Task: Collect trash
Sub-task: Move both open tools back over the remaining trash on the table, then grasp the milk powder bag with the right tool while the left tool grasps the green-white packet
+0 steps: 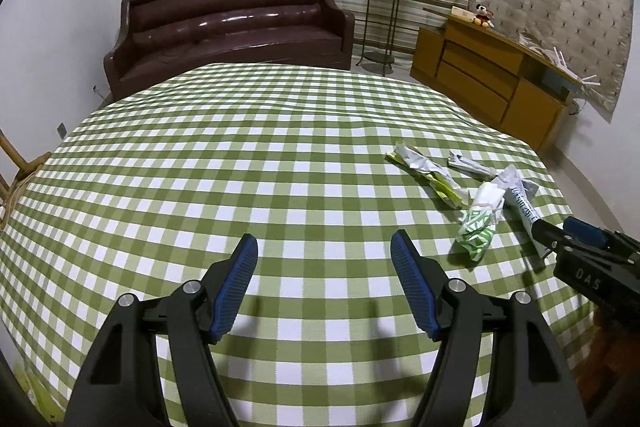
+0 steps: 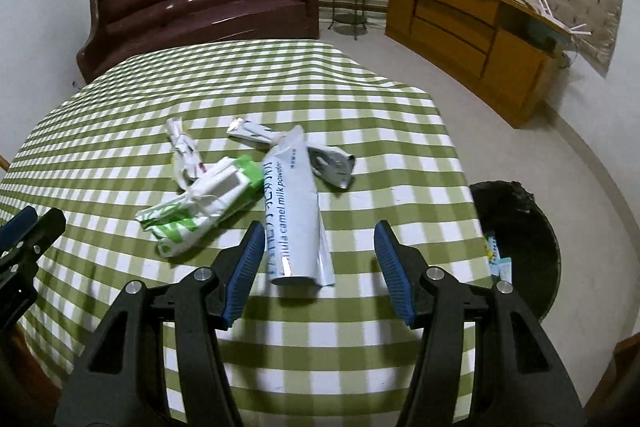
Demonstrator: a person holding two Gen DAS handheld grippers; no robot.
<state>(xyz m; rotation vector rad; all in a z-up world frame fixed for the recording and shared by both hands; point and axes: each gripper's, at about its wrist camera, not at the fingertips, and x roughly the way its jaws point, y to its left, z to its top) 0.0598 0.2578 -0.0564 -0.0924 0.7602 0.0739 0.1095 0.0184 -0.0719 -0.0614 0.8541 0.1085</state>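
Right-wrist view, left to right: left gripper point(image 2: 24, 239) at left edge, jaws released over bare checked counter point(image 2: 120, 99); green-white wrapper point(image 2: 192, 211) centre-left; milk powder sachet point(image 2: 294, 211) centre, lying between right gripper point(image 2: 320, 255) jaws, released, untouched; black bin point(image 2: 524, 239) right, on floor.

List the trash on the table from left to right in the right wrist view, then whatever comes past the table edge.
Twisted white wrapper → green-and-white packet → milk powder sachet → silver wrapper → black bin on the floor, beyond the table edge.
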